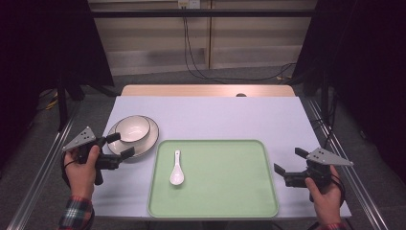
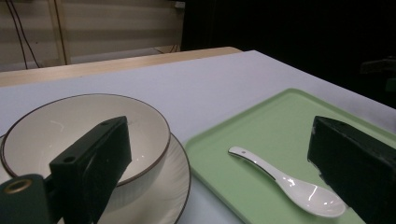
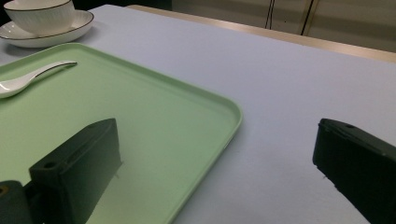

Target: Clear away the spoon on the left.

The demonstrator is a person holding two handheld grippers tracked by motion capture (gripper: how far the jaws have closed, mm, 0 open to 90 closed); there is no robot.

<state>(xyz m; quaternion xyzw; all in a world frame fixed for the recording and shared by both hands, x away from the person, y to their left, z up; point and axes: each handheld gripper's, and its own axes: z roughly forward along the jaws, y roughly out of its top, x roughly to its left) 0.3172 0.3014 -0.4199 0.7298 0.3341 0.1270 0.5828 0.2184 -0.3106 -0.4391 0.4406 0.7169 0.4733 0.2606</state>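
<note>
A white bowl [image 1: 132, 128] with a dark rim sits on a white plate [image 1: 152, 139] at the left of the table. A green tray [image 1: 225, 177] lies in the middle, with a white spoon [image 1: 176, 170] on its left part. My left gripper [image 1: 123, 144] is open, its jaws at the plate's near edge and holding nothing. In the left gripper view the bowl [image 2: 70, 126] lies behind one jaw and the spoon [image 2: 285, 182] by the other. My right gripper [image 1: 288, 160] stands open and empty just right of the tray; its view looks across the tray [image 3: 154, 112].
The white tabletop [image 1: 215, 115] has a wooden strip [image 1: 206, 90] along its far edge. Metal rails [image 1: 43, 163] run down both sides of the table. Cables [image 1: 206, 72] lie on the floor beyond it, and dark curtains hang at both sides.
</note>
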